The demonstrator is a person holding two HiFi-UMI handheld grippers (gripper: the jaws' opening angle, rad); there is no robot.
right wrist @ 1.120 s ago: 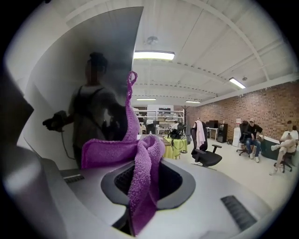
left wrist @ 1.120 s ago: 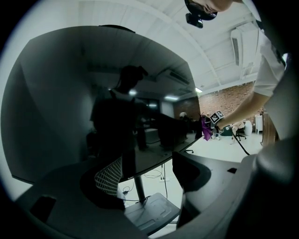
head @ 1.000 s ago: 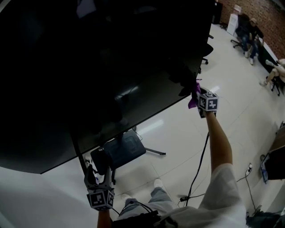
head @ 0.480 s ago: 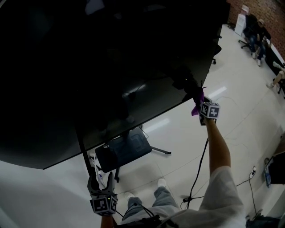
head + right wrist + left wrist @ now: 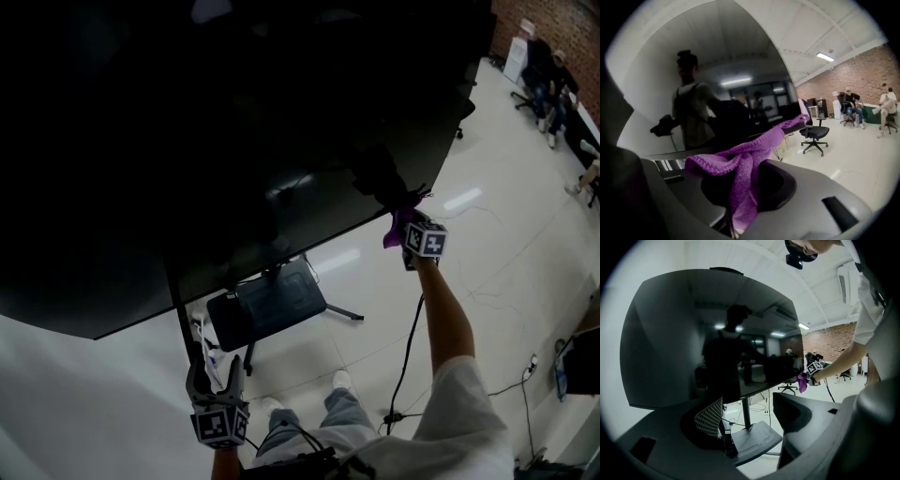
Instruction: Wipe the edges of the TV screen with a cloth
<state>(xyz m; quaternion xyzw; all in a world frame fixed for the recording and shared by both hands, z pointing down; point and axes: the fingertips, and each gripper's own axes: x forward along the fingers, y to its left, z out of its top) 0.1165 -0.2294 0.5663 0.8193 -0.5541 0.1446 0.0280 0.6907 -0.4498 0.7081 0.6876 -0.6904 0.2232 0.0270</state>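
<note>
The big black TV screen fills the head view; its lower edge slants up to the right. My right gripper is shut on a purple cloth, which it holds against that lower edge near the right corner. In the right gripper view the purple cloth hangs bunched between the jaws, in front of the dark TV screen. My left gripper stands open and low by the stand, holding nothing. The left gripper view shows the TV screen and the far-off cloth.
The TV rests on a pole and a dark base plate on the white floor. A black cable trails down from the right gripper. An office chair and seated people are off to the right.
My right gripper has slid the cloth leftwards along the TV's lower edge, away from the right corner. The left gripper has stayed low by the stand.
</note>
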